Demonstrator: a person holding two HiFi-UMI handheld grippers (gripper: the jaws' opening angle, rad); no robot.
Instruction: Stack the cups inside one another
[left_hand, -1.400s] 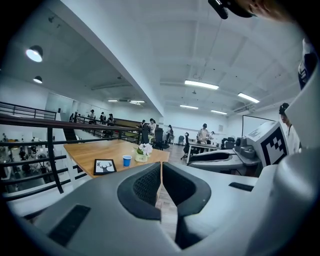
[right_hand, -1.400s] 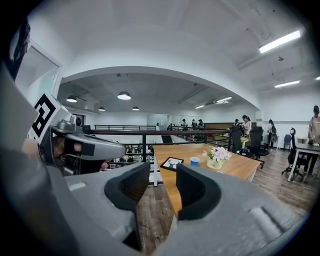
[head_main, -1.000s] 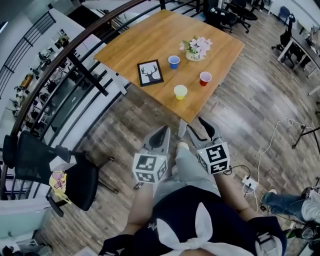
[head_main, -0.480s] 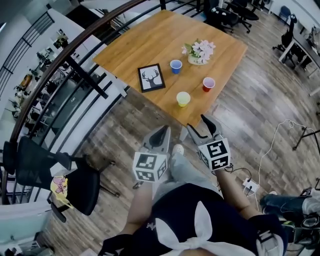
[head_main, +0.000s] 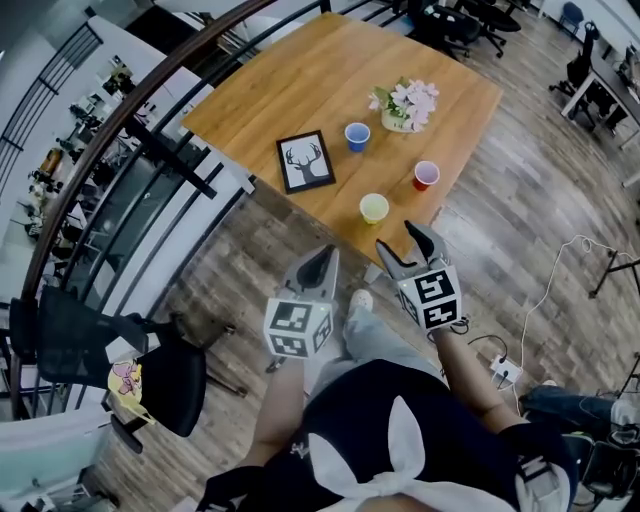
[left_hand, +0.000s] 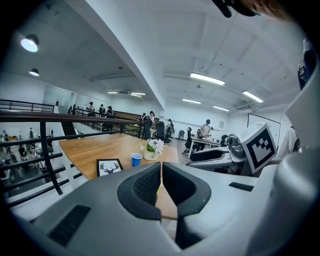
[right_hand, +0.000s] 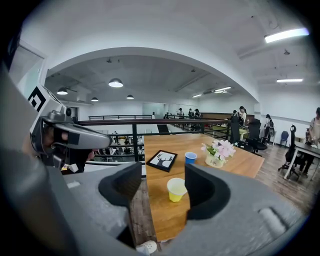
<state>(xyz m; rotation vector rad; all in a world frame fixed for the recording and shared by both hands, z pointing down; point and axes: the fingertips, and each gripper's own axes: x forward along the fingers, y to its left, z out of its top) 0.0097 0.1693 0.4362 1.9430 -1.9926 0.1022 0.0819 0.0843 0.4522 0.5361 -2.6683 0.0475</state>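
Three cups stand apart near the front edge of the wooden table (head_main: 300, 80): a yellow cup (head_main: 374, 208) nearest me, a red cup (head_main: 426, 175) to its right and a blue cup (head_main: 357, 136) farther back. My right gripper (head_main: 400, 240) hovers just short of the table edge, below the yellow cup. It is open, its jaws have just been opening, and nothing is between them. In the right gripper view the yellow cup (right_hand: 176, 189) shows beyond the gap, with the blue cup (right_hand: 190, 158) behind. My left gripper (head_main: 322, 262) is shut and empty, over the floor left of the right one.
A framed deer picture (head_main: 306, 161) and a flower pot (head_main: 407, 105) also sit on the table. A dark railing (head_main: 160, 150) runs along its left side. An office chair (head_main: 120, 350) stands at lower left. A cable and power strip (head_main: 498, 368) lie on the floor to the right.
Both grippers have moved forward toward the table edge, which now lies closer. The right jaws stand wider apart than a second ago; the left jaws stay together.
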